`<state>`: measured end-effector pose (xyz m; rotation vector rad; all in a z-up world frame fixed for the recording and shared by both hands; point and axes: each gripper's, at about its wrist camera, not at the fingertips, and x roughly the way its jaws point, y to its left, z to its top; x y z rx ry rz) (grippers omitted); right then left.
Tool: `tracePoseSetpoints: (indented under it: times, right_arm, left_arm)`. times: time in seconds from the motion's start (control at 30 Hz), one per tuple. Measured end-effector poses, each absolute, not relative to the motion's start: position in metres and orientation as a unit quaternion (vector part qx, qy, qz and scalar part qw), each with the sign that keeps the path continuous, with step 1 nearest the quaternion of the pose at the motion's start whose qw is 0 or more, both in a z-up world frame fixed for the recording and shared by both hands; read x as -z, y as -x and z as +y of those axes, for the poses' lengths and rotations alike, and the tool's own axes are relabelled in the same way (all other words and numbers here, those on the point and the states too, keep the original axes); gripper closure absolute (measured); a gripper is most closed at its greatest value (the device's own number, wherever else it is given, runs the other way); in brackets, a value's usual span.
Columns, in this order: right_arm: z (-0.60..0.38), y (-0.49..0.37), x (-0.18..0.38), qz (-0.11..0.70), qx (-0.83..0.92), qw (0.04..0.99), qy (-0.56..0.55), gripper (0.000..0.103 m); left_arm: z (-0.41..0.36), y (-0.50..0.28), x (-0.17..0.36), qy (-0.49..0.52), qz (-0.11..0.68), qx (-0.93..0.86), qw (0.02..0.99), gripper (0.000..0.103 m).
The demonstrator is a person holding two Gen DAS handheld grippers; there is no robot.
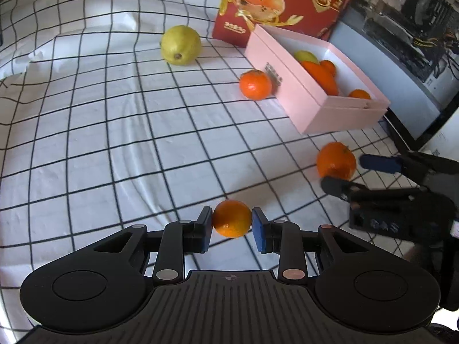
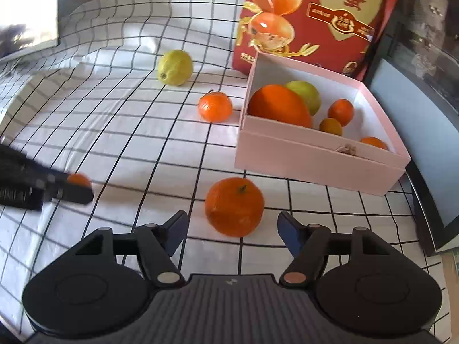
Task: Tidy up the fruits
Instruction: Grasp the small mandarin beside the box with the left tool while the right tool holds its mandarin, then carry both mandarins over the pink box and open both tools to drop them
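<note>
White cloth with a black grid (image 1: 114, 143) covers the table. From the left wrist: three round orange citrus fruits lie loose, one yellow-green pear (image 1: 180, 45) stands far back, and a pale pink cardboard box (image 1: 315, 109) holds more fruit. Left gripper (image 1: 231, 223), tilted downward, clamps a small orange kumquat (image 1: 231, 219). From the right wrist: right gripper (image 2: 232, 229), angled down, is spread apart, with a large orange mandarin (image 2: 233, 206) just ahead, untouched. Five fruits fill the box.
</note>
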<state>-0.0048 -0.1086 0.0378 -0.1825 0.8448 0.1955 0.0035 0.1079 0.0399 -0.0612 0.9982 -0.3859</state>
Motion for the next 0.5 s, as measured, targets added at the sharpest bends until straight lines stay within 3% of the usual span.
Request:
tracePoseSetpoints:
  times: [0.3,0.5]
  right_arm:
    - [-0.112,-0.022,-0.025,0.437,-0.077,0.896,0.035,0.034]
    - [-0.112,-0.018,-0.025,0.440,-0.106,0.891,0.043,0.046]
  left_arm:
    - [0.091,0.002,-0.047,0.018,0.476,0.206,0.855,0.069]
    - [0.077,0.003,-0.045,0.007,0.482,0.219,0.848,0.069]
